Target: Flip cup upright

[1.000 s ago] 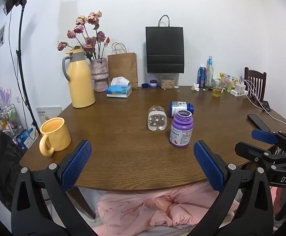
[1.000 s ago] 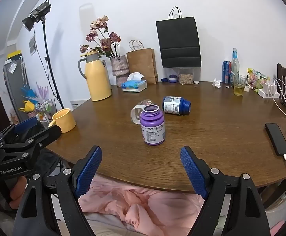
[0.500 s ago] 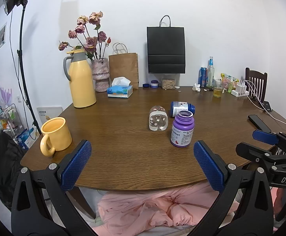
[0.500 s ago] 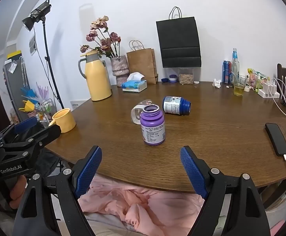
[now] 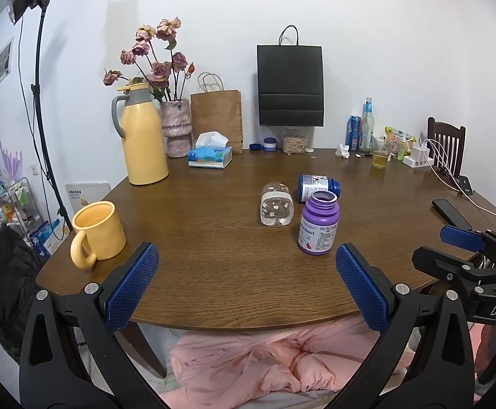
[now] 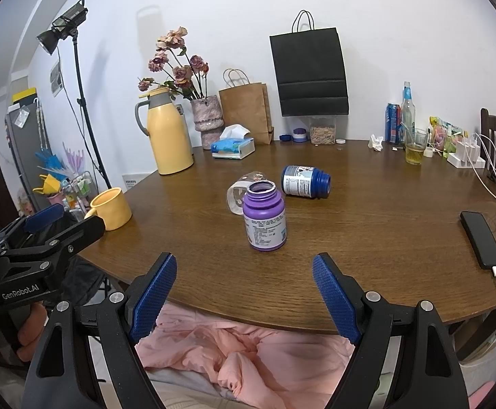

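A clear glass cup [image 5: 276,204] with white flower prints lies on its side mid-table, its base toward me. In the right wrist view the cup [image 6: 237,195] is partly hidden behind a purple bottle. My left gripper [image 5: 244,281] is open and empty at the table's near edge, well short of the cup. My right gripper [image 6: 244,289] is open and empty at the near edge, facing the purple bottle. Each gripper shows at the side of the other's view.
An open purple bottle [image 5: 318,225] stands upright right of the cup. A blue bottle [image 5: 318,186] lies on its side behind it. A yellow mug [image 5: 97,233] stands near left, a yellow thermos [image 5: 144,139] and tissue box [image 5: 210,156] farther back. A phone [image 5: 450,213] lies at right.
The left wrist view has shifted slightly, so the objects sit a touch right and higher. The right view is unchanged. Both grippers stay open.
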A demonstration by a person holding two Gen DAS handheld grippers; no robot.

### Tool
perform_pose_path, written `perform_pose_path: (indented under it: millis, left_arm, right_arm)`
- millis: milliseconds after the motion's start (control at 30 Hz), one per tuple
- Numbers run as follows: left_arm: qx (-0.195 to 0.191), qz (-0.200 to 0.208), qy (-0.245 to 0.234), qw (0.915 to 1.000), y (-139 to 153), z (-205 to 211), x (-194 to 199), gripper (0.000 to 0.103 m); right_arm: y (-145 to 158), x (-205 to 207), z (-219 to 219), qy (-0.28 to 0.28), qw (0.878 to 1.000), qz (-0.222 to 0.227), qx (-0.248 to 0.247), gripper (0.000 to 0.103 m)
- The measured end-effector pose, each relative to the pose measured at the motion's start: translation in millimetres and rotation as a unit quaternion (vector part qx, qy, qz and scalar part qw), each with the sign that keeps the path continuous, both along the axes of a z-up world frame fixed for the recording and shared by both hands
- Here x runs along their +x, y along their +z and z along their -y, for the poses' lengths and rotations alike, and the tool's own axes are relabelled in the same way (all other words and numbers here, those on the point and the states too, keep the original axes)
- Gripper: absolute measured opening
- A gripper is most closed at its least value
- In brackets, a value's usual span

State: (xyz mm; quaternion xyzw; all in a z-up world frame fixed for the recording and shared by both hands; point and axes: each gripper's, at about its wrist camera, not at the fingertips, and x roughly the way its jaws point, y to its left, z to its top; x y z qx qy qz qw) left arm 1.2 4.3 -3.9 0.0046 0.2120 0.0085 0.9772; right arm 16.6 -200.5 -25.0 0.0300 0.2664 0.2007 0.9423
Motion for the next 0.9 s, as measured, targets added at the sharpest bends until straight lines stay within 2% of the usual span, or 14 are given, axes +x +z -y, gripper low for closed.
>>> perform_pose_path:
  millis: [900]
  left_arm:
    - [0.005,0.0,0.003,1.0,-0.5,4.3,0.4,0.103]
  right_arm:
    - [3.4,-0.3,0.3,0.003,1.0,0.004,0.0,0.086]
